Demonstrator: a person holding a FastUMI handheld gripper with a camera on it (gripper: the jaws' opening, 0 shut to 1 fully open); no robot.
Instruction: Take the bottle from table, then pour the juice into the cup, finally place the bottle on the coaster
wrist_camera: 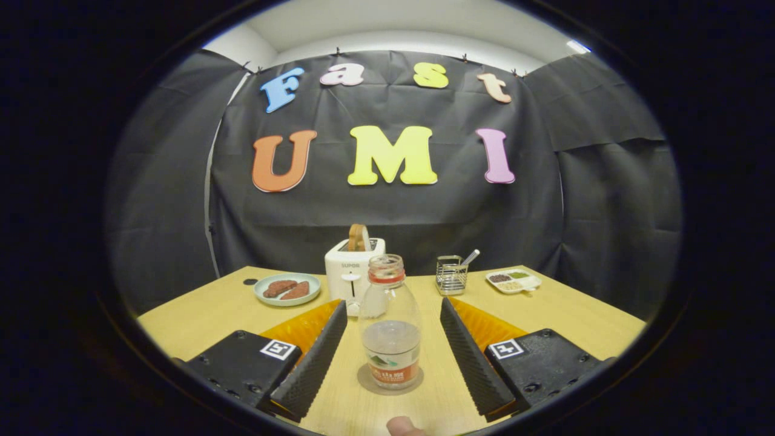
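Note:
A clear plastic bottle (390,327) stands upright on a round grey coaster (366,383) on the wooden table (206,312). It has an open mouth, a red ring at the neck, a red-and-white label, and some liquid low down. My gripper (393,307) is open. Its fingers stand on either side of the bottle, with a gap on each side and neither touching it. A small pinkish rounded thing (403,427) shows at the near edge below the coaster; I cannot tell what it is.
Beyond the bottle stands a white toaster (351,275) with a bread slice in it. A teal plate (266,295) with brown patties lies left of it. A wire basket (451,277) and a white divided dish (514,281) sit at the back right.

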